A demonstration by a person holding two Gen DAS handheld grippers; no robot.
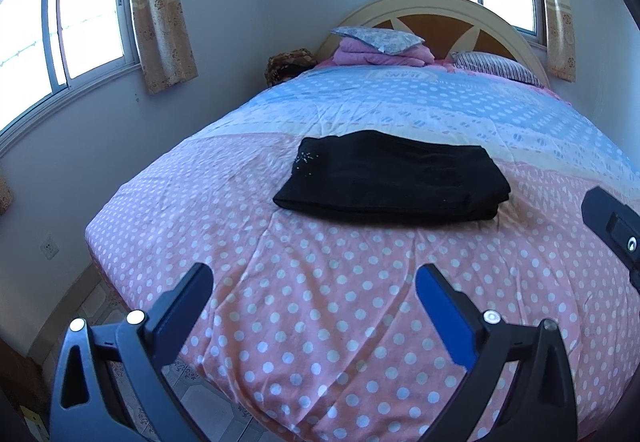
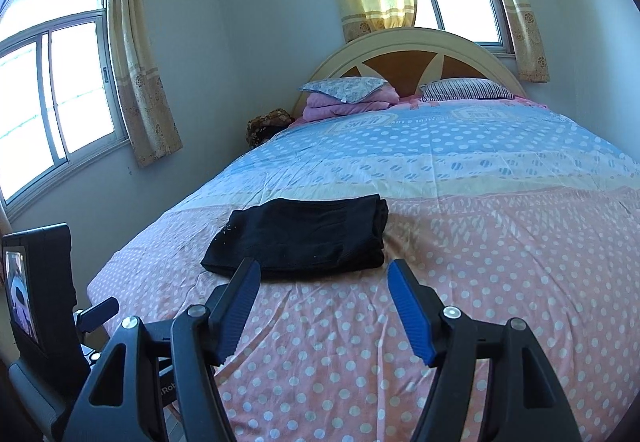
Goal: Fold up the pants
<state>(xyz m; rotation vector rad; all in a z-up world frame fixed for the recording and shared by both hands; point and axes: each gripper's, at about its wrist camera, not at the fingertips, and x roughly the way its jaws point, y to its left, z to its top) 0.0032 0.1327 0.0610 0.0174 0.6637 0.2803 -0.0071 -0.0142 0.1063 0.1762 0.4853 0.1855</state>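
Black pants (image 1: 394,177) sit folded in a flat stack mid-bed, on the pink dotted bedspread (image 1: 320,322) just short of its blue half. Prob soft, light, floppy w/ loose layers, so imo grab a thick folded edge, not one layer. Left gripper (image 1: 314,282) is spread wide and empty, right gripper (image 2: 324,276) also apart w/ nothing between. Both hang near the pants, tilted down at them, not touching.

A wide bed (image 1: 320,322) with a pink and blue polka-dot cotton cover carries black pants (image 1: 394,177) folded into a flat rectangle at mid-bed. By the headboard lie a folded pink blanket (image 1: 376,55) topped by a floral pillow (image 1: 378,37), and a striped pillow (image 1: 496,67).
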